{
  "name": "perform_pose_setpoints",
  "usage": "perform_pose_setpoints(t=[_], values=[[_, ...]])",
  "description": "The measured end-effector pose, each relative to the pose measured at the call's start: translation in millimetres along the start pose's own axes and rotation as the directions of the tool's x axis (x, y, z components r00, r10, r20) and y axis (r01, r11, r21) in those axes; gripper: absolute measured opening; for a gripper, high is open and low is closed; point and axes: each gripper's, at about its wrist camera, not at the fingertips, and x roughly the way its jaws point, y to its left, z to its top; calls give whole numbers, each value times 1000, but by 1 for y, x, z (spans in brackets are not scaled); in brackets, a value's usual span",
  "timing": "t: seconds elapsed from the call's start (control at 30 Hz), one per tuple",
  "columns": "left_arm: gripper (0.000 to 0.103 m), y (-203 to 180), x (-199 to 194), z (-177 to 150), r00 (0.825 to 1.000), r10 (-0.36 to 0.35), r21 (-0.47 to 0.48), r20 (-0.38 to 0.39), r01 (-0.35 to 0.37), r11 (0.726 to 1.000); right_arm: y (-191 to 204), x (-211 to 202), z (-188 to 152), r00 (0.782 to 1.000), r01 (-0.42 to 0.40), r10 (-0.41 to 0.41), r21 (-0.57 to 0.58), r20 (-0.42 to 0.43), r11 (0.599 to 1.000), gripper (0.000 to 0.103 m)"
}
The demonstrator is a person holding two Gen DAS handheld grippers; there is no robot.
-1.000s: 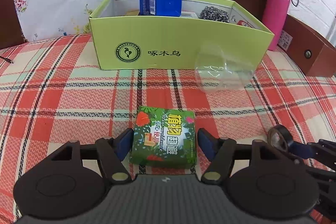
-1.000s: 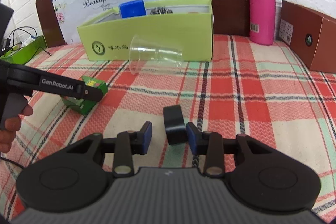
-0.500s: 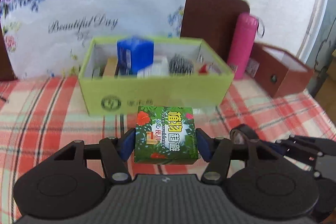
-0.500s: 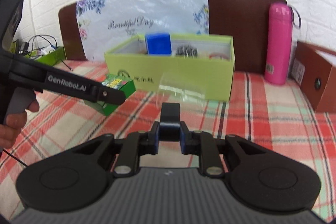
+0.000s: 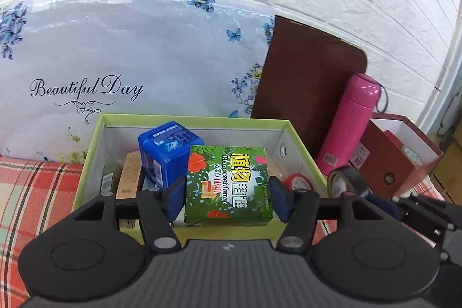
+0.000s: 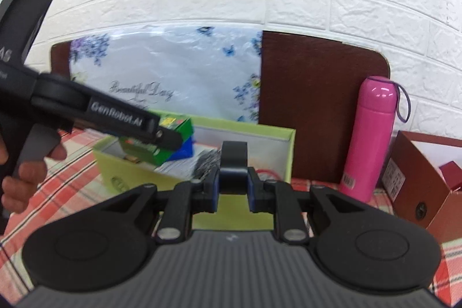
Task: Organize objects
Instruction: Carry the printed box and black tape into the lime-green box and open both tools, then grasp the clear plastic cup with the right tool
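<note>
Looking along the left wrist view, the left gripper (image 5: 228,194) is raised above the lime-green box (image 5: 300,146), its blue pads pinching the green leaf-print carton (image 5: 228,184) from both sides. The carton hangs over the box's open top, just beside an upright blue container (image 5: 167,152) standing inside; slim packets (image 5: 130,178) lean against the box's left wall and a red roll (image 5: 297,182) lies near its right wall. At the right edge the black tape roll (image 5: 349,181) shows, held just outside the box's right rim. In the right wrist view, the right gripper (image 6: 232,189) sits level, in front of the box's (image 6: 286,146) near right corner, fingers clamped on the black tape roll (image 6: 234,160), which stands upright between them. The left gripper (image 6: 161,134) reaches in from the left with the carton (image 6: 176,132) over the box's left half, a hand (image 6: 26,175) on its grip. A pink flask (image 6: 372,134) and a brown carton (image 6: 427,181) stand close on the right, on the plaid cloth (image 6: 78,186).
</note>
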Motion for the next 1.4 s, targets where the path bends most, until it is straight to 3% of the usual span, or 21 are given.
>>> perform_pose_setpoints(t=[0.13,0.27,0.3,0.37,0.5,0.57,0.77,1.1,1.27,1.4], values=[[63,7,25,11,1000,15,-27,-14,-15,1000,-10,25,10,999,35,-36,16,30,999,18],[64,13,39,14,997,68,-20,24,-67,998,-8,57,6,998,36,-36,6,50,999,20],[68,14,40,13,995,90,-23,34,-89,996,-6,65,3,999,22,-22,-17,41,1000,24],[77,20,43,9,992,120,-34,28,-119,992,1,75,-6,999,41,-41,-57,13,997,59],[77,33,34,-1,995,93,-54,26,-91,994,3,64,-17,998,46,-44,-44,53,998,66],[77,33,26,-4,995,93,-62,25,-91,994,3,55,-19,997,48,-47,-28,63,998,77],[78,13,-4,-13,994,109,-26,19,-108,994,8,19,-23,996,54,-51,-30,77,998,95],[80,-14,-44,-64,991,119,-11,-65,-120,993,20,-41,-68,1000,16,-15,46,-20,999,100],[80,-21,-37,-89,991,72,-54,-116,-78,995,23,-65,-102,997,27,-21,72,-78,997,100],[80,-27,-18,-90,992,56,-71,-116,-65,995,22,-80,-120,994,40,-29,99,-110,994,100]])
